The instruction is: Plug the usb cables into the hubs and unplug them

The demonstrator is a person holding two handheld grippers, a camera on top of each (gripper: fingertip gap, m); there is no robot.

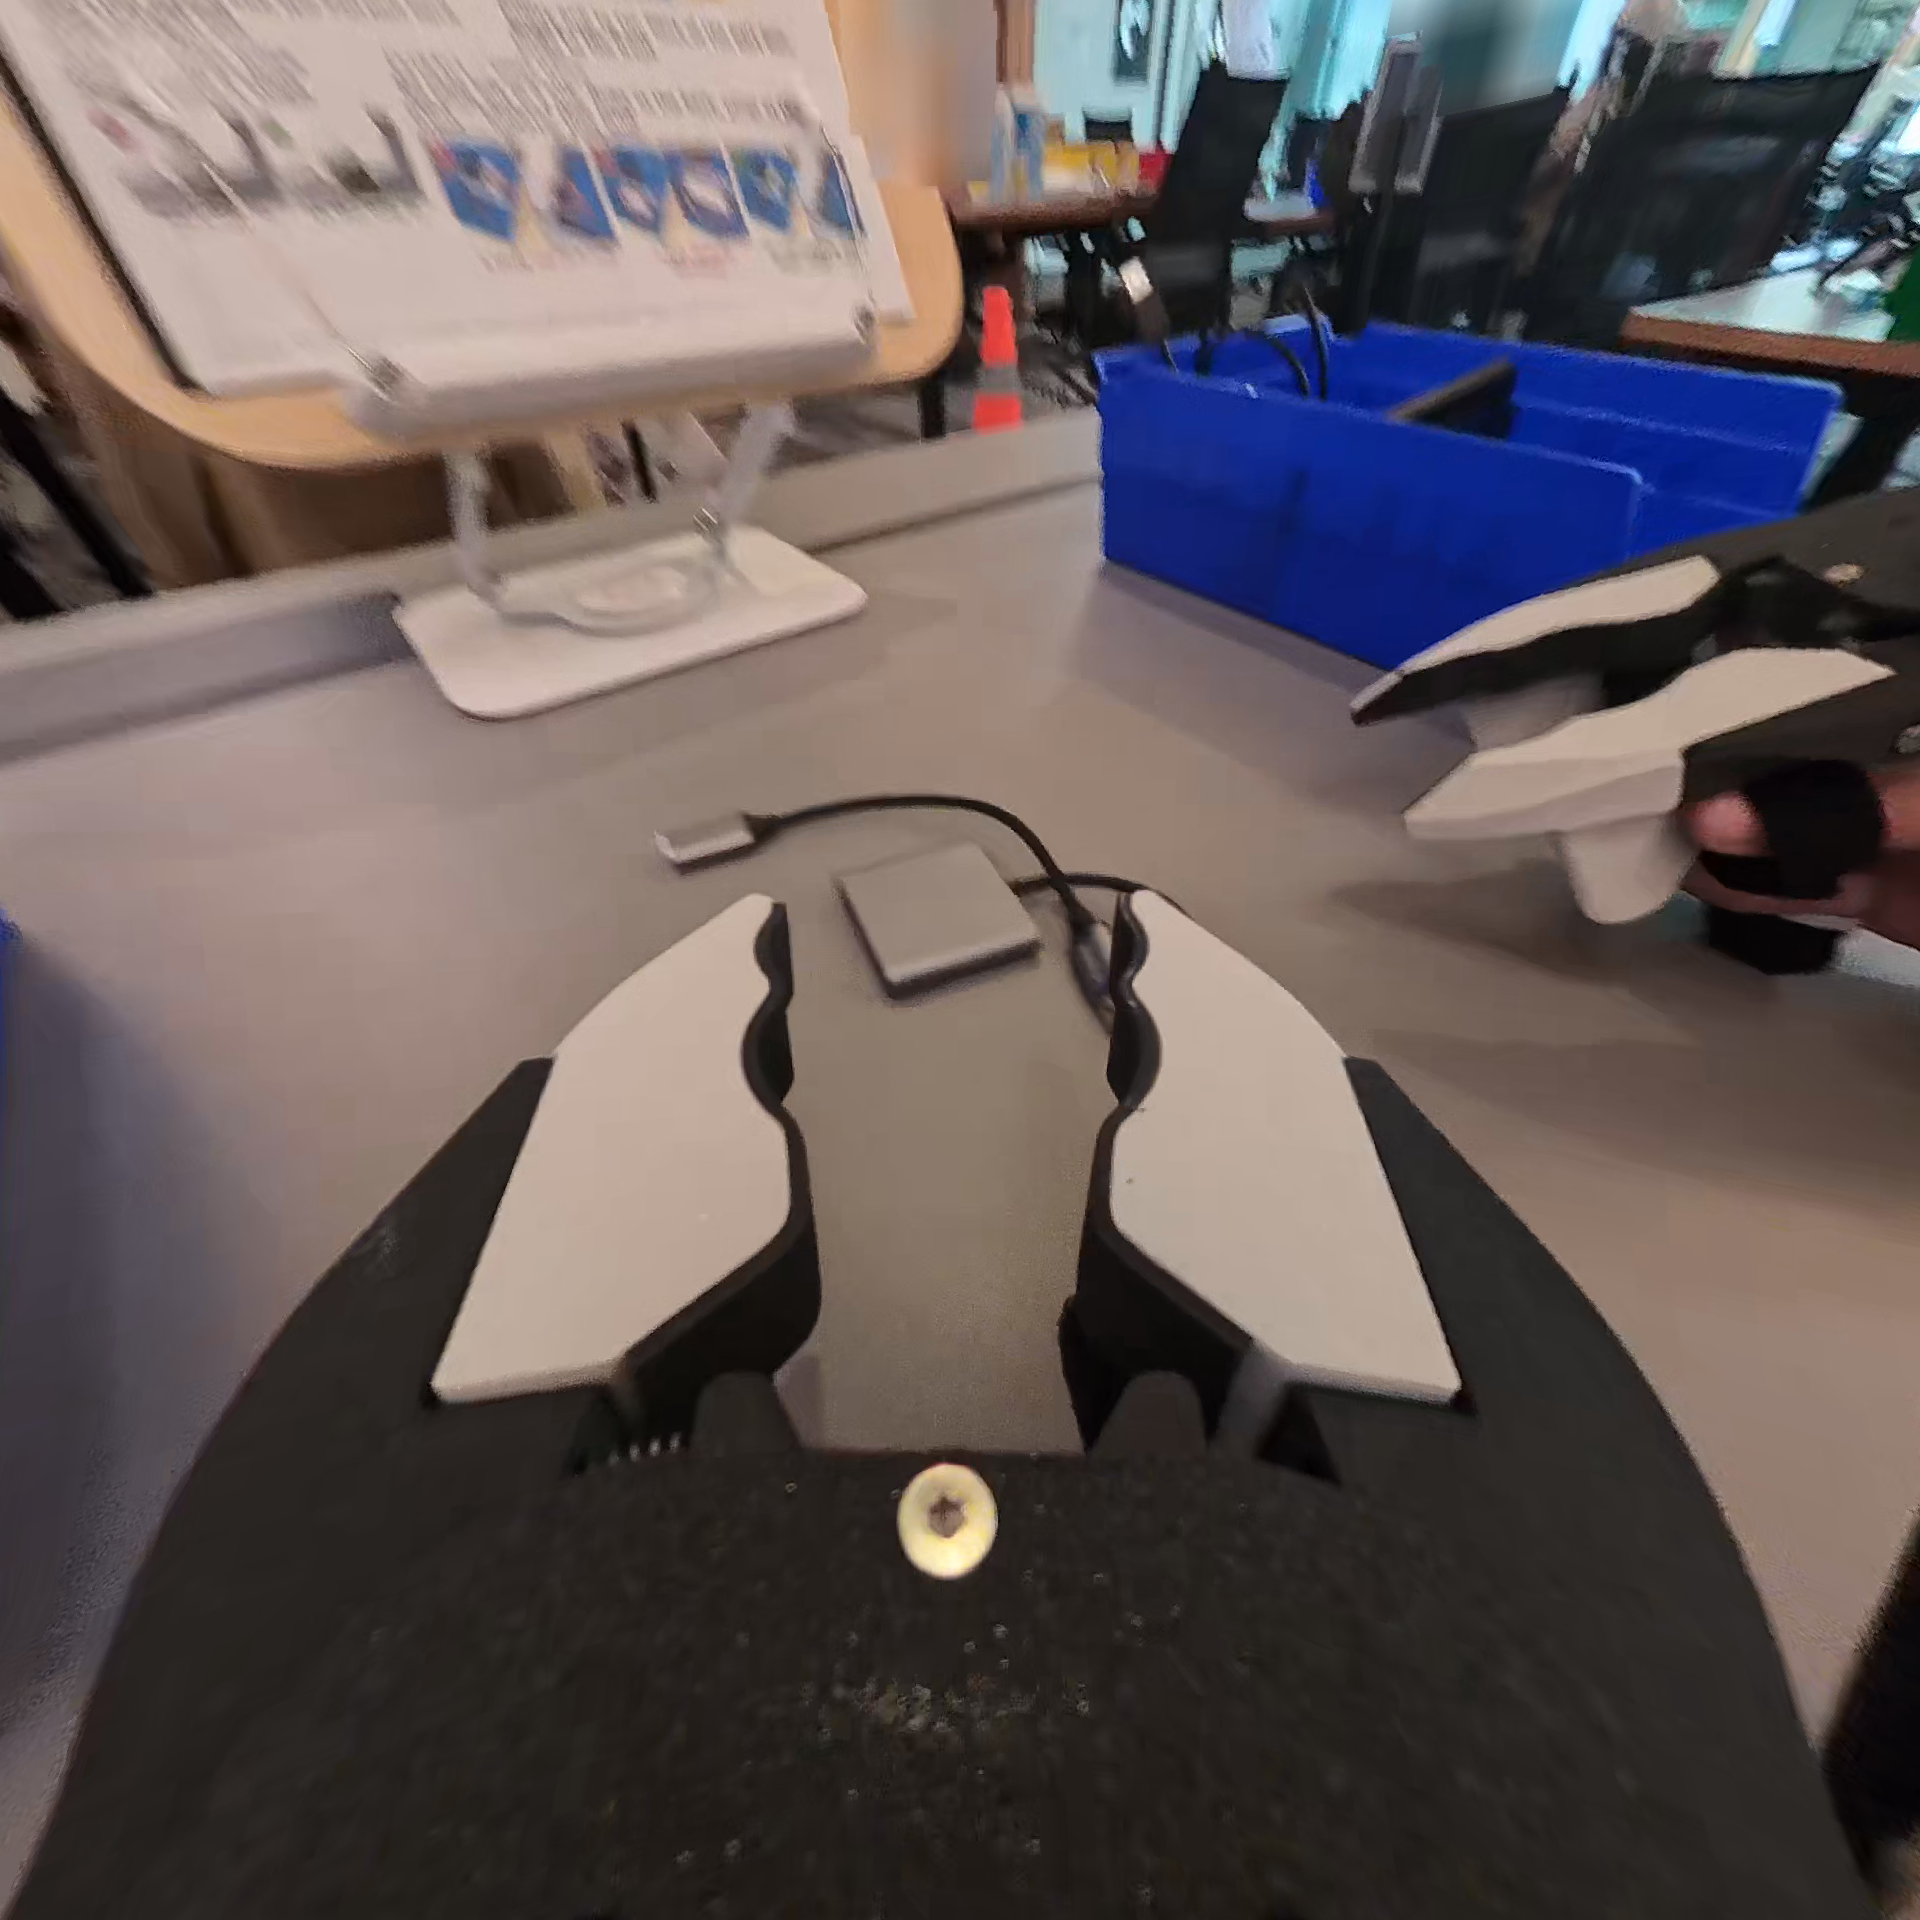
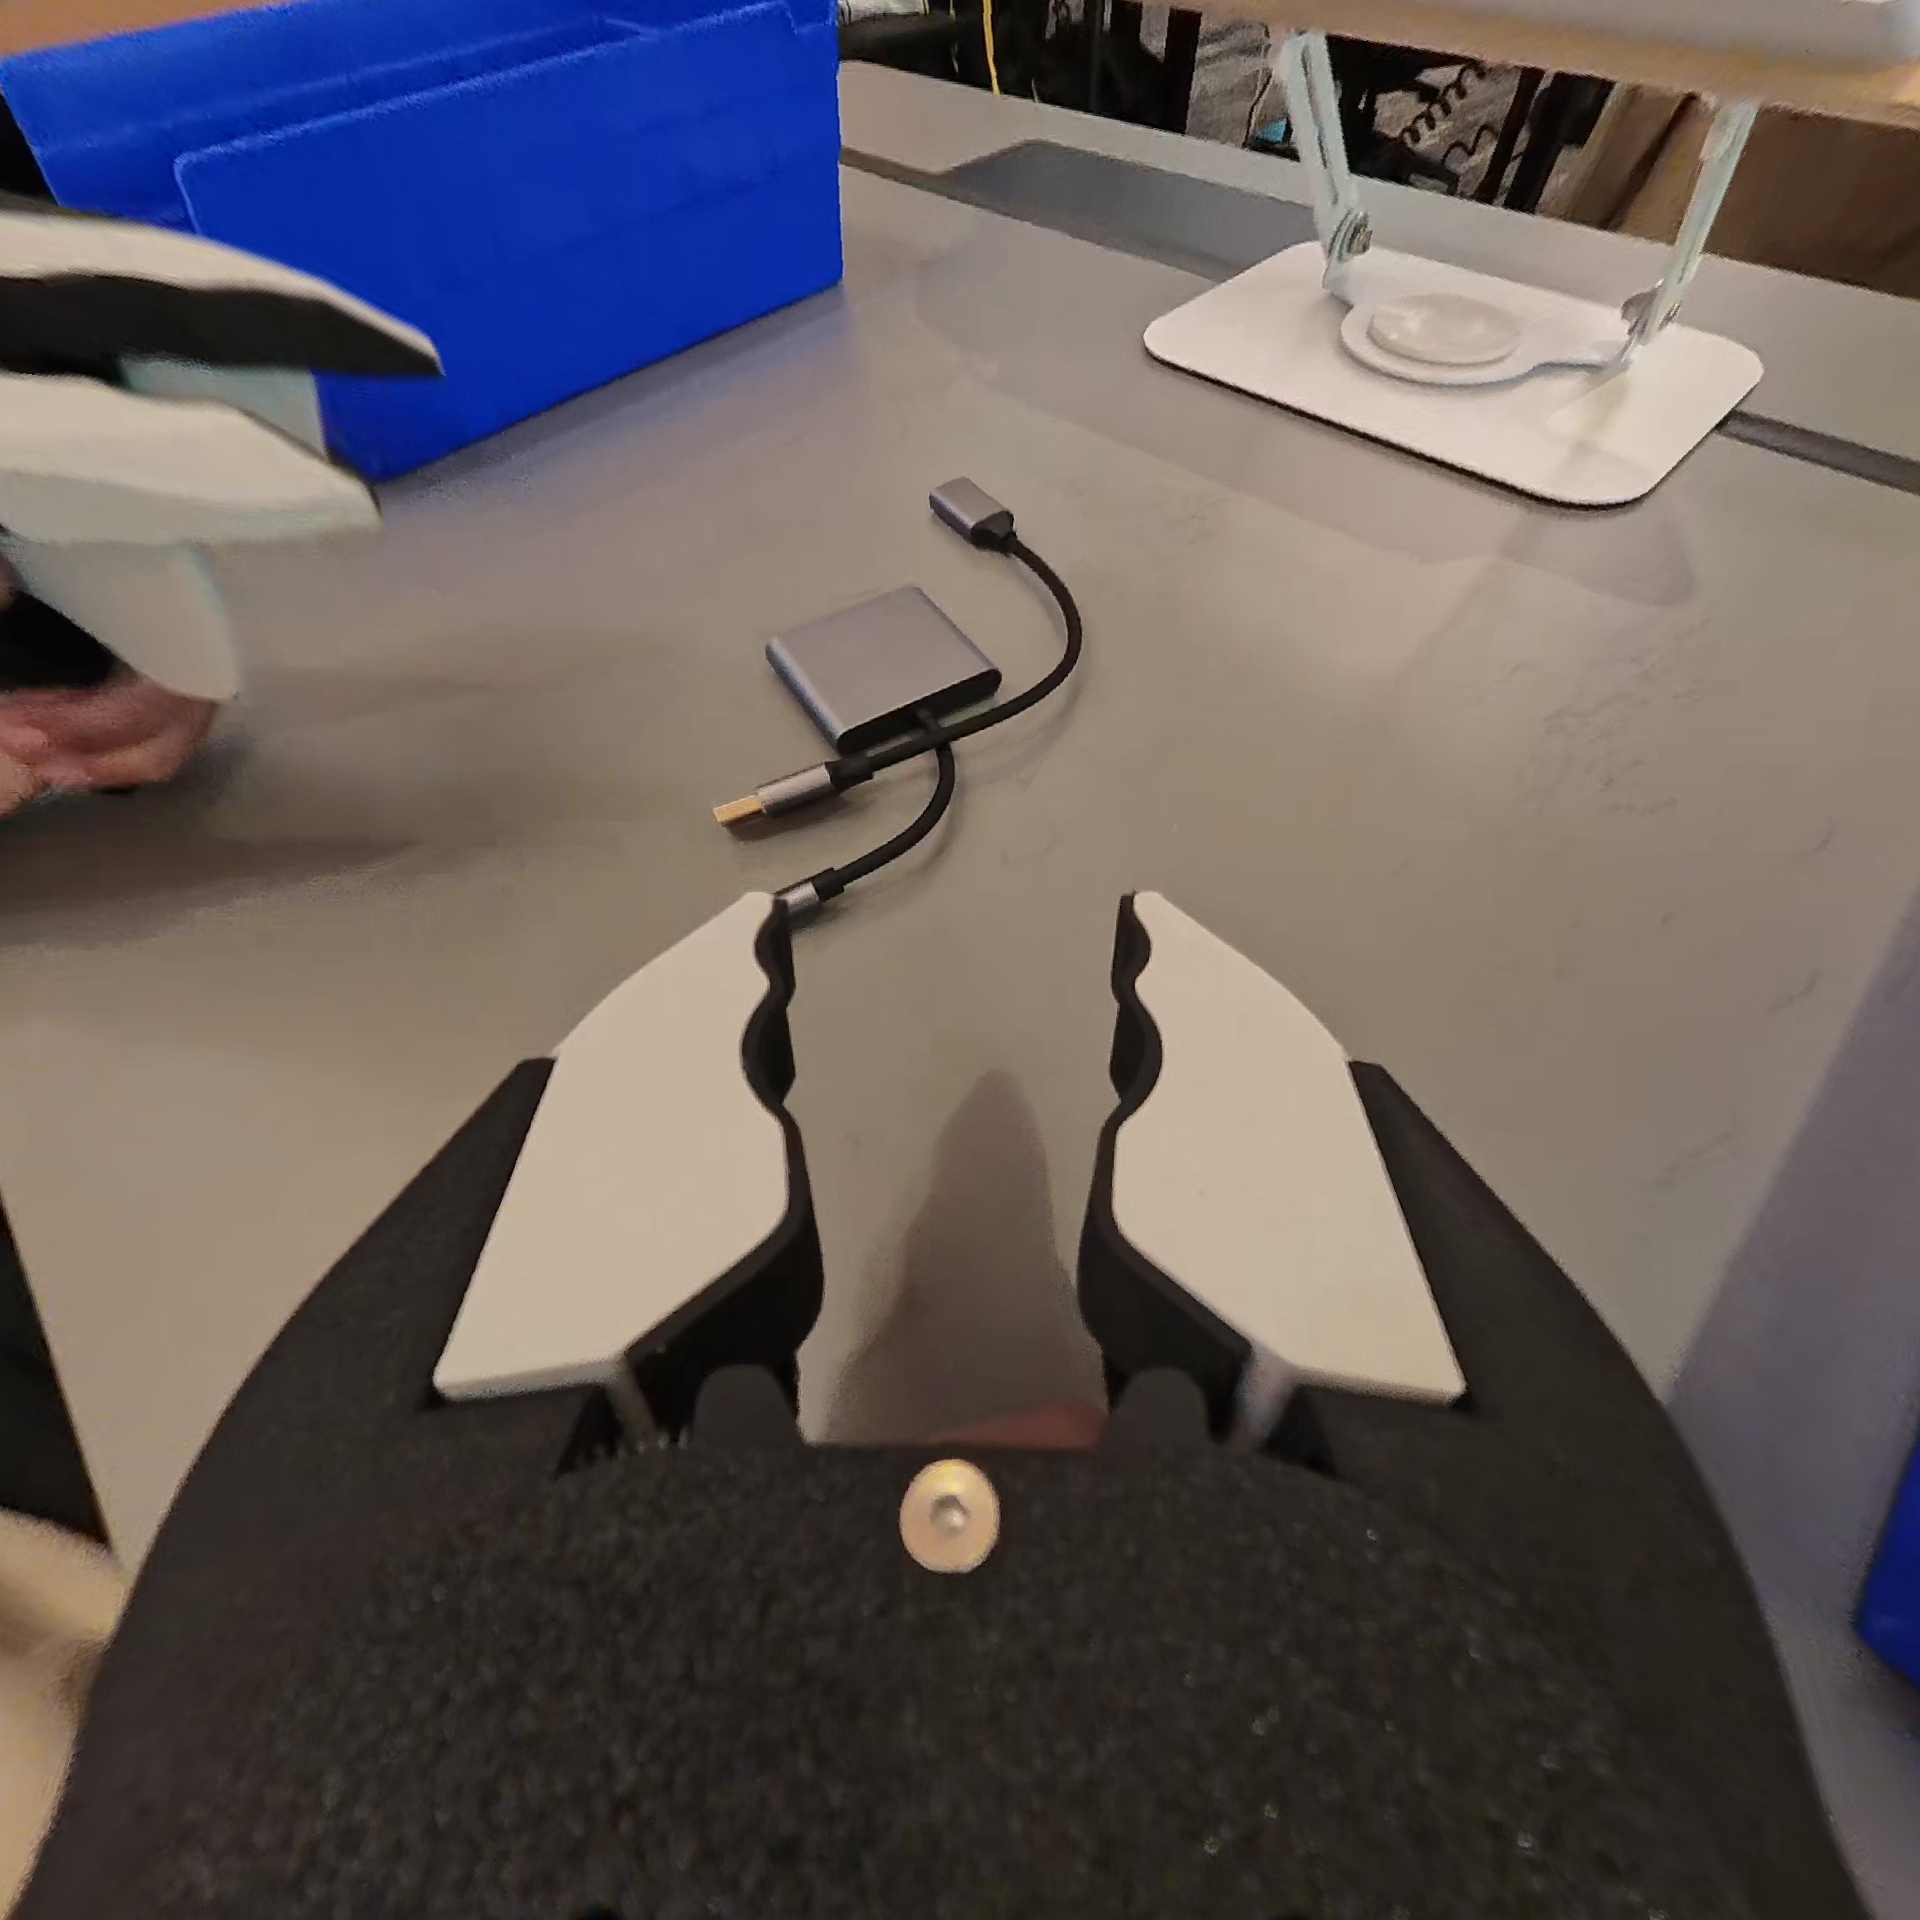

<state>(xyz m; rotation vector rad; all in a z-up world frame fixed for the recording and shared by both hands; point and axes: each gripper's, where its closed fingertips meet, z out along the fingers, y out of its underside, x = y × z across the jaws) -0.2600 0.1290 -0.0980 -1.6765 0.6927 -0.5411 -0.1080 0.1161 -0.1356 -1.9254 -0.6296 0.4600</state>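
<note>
A flat grey square hub lies on the grey table; it also shows in the left wrist view. Its short black lead ends in a small plug beside my right gripper's left fingertip. A separate black USB cable lies next to the hub with its gold-tipped plug free of the hub and its grey socket end farther off. My right gripper is open and empty, just short of the hub. My left gripper is open and empty, low over the hub's near side.
A blue bin with cables stands behind the hub; it also shows in the right wrist view. A white stand holding printed sheets stands at the table's far edge, also in the right wrist view. Another blue bin edge shows at right. The flat grey square hub is about 12 cm from both grippers' fingertips. It is also in sight in the left wrist view.
</note>
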